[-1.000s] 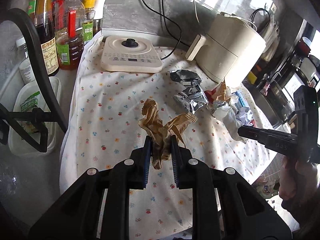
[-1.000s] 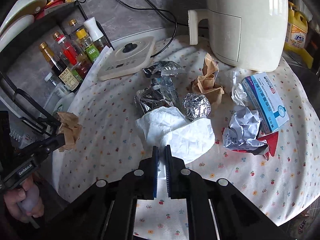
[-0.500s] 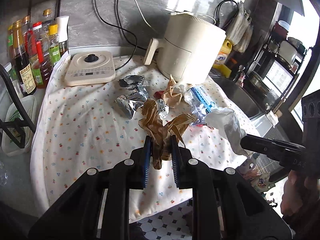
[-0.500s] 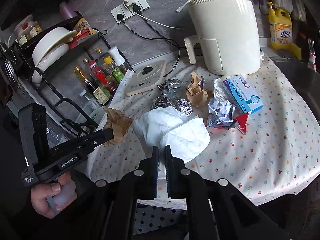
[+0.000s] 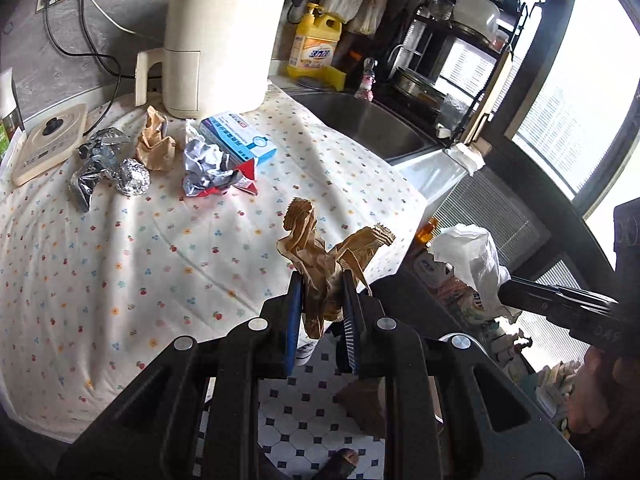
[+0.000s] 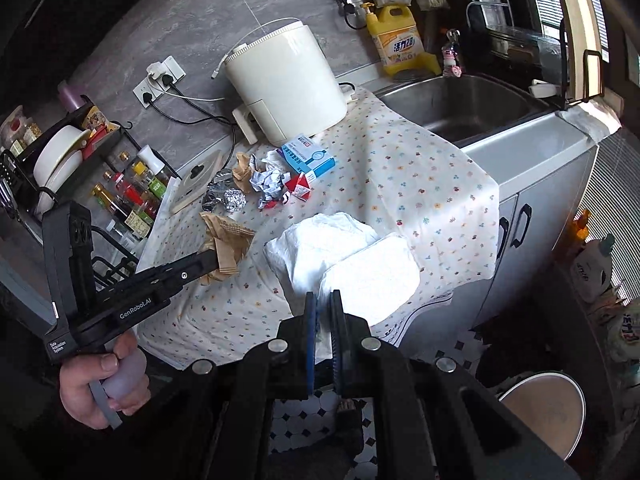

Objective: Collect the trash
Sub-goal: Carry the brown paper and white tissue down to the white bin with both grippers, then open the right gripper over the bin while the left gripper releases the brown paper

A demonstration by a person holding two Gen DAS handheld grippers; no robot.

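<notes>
My left gripper (image 5: pixel 322 284) is shut on a crumpled brown paper (image 5: pixel 320 252), held off the front edge of the counter; it also shows in the right wrist view (image 6: pixel 224 248). My right gripper (image 6: pixel 324 304) is shut on a white crumpled tissue (image 6: pixel 348 264), which also shows in the left wrist view (image 5: pixel 472 260). Left on the flowered cloth (image 5: pixel 120 248) are foil scraps (image 5: pixel 96 164), a foil ball (image 5: pixel 134 176), another brown paper (image 5: pixel 154 144), a crumpled wrapper (image 5: pixel 204 164) and a blue and white box (image 5: pixel 238 138).
A cream appliance (image 5: pixel 216 44) and a flat cooker (image 5: pixel 48 144) stand at the back. A steel sink (image 6: pixel 464 100) lies to the right with yellow detergent (image 6: pixel 400 40). A round bin (image 6: pixel 540 412) stands on the tiled floor at lower right. Bottles (image 6: pixel 132 196) line the left.
Both grippers have pulled back from the counter and swung right, still holding the brown paper and the tissue. The sink, cabinet and floor have come into view.
</notes>
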